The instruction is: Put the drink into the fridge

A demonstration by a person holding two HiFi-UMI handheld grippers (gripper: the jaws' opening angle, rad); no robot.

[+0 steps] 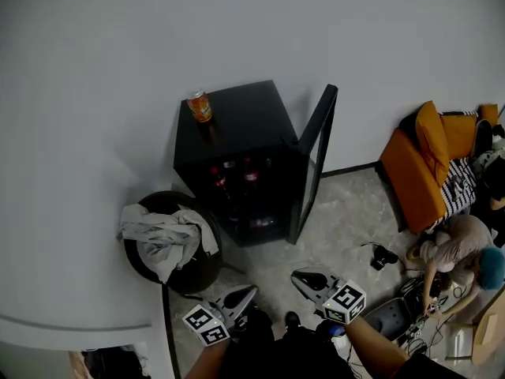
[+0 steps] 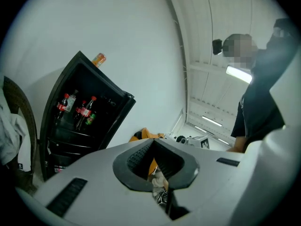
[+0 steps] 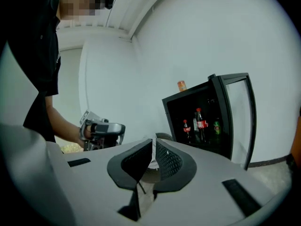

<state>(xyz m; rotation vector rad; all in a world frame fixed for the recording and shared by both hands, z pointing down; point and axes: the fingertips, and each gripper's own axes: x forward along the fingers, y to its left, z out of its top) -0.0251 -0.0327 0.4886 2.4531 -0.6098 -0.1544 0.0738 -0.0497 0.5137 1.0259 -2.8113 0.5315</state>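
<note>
The left gripper [image 1: 249,292] and right gripper [image 1: 300,275], both closed on nothing, point roughly level. Well ahead of them (out of reach) the orange drink can [image 1: 200,106] stands atop the black mini fridge [image 1: 245,125], whose glass door [image 1: 316,160] is open.

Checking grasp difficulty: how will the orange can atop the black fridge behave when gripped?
The orange can stands upright at a corner of the fridge top, so a nudge could tip it off. Smooth round metal: probably slippery and dentable.
</note>
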